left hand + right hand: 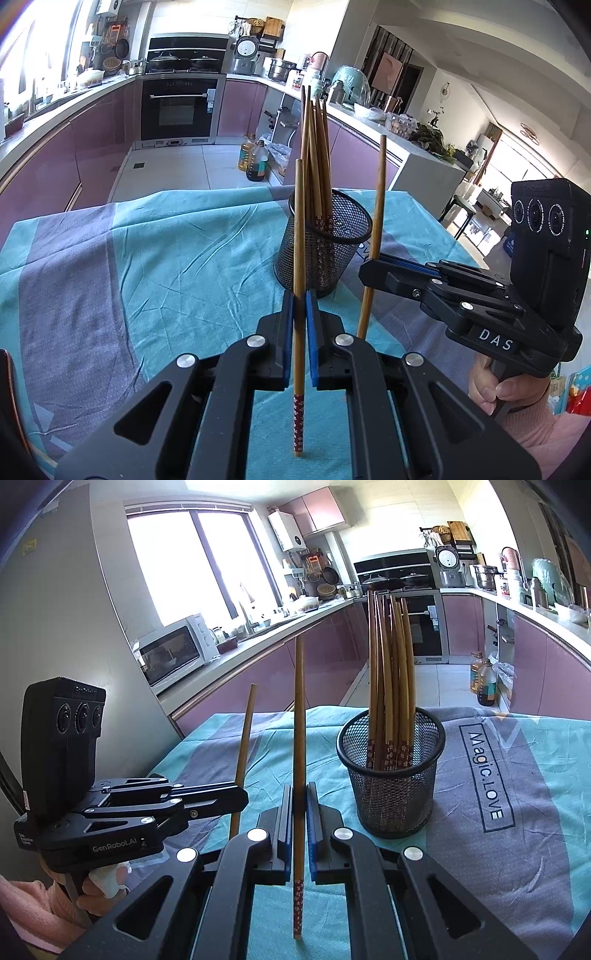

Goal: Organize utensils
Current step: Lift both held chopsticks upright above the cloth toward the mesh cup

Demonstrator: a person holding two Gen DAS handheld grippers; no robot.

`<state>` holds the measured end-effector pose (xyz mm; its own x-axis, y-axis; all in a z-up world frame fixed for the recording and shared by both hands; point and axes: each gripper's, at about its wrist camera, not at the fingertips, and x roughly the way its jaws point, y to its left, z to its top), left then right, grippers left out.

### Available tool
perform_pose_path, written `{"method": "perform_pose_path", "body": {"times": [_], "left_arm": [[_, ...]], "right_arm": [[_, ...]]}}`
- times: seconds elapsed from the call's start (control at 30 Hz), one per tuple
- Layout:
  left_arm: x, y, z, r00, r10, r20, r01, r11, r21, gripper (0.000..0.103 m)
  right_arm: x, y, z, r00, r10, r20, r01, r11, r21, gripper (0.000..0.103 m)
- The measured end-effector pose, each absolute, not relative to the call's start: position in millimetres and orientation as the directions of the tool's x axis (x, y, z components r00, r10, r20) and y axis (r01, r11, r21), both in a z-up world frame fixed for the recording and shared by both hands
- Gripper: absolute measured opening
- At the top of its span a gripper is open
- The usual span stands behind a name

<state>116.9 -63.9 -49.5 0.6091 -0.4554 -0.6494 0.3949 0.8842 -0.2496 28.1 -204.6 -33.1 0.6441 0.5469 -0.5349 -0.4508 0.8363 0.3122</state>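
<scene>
**Now: one chopstick upright in each gripper, holder beyond**

Nearest to me, the left gripper is clenched on a chopstick, blue pads pressed to its shaft about midway. That stick's long axis runs almost straight up and down: the red flower-patterned end points down, close to the teal-and-grey cloth, though I cannot tell whether it touches, and the plain wooden tip points up.

On my right, the right gripper is likewise clamped on a second chopstick, same pose: long axis vertical, patterned end low near the cloth, bare tip high. From the left camera I see this second stick leaning slightly, its top tipped a little to the right. The two held sticks stand side by side, apart, not touching each other.

Just beyond both sets of fingers sits the black mesh holder, upright on the cloth, to the right of the right gripper's stick. A bundle of chopsticks stands inside it, patterned ends down in the mesh, plain tips up and fanned slightly.

Further off lie the kitchen counters and the oven.
</scene>
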Motion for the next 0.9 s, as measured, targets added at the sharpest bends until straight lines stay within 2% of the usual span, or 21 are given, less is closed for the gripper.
{"method": "perform_pose_path", "body": {"times": [0.9], "left_arm": [[118,-67,-38,0.621,-0.469,-0.628,0.411,0.877,-0.248,0.007]], "right_arm": [[29,-213,-19,0.676,0.539,-0.503,-0.448,0.842,0.301,0.006]]}}
